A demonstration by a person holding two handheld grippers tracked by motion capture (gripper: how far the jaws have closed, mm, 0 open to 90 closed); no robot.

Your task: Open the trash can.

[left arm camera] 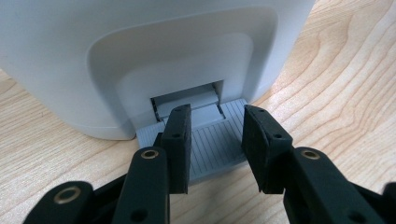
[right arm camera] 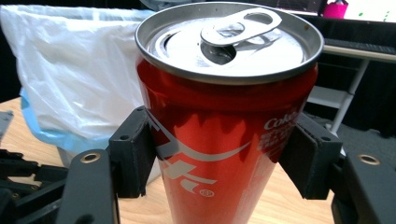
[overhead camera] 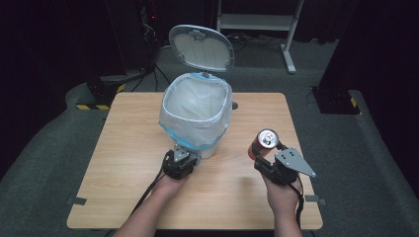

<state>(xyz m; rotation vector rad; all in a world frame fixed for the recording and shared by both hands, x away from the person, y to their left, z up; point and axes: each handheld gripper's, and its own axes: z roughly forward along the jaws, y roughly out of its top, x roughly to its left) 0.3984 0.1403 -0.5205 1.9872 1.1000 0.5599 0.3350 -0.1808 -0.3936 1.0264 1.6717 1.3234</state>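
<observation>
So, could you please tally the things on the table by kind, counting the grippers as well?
Pedal bin, lid up, lined with a bag: 1
Red drink can, held in the right gripper: 1
Grippers, with the left gripper at the bin's pedal: 2
Total: 4

Bin [overhead camera: 196,116] mouth open — lid [overhead camera: 201,48] tipped back, bare table [overhead camera: 123,148] either side
</observation>
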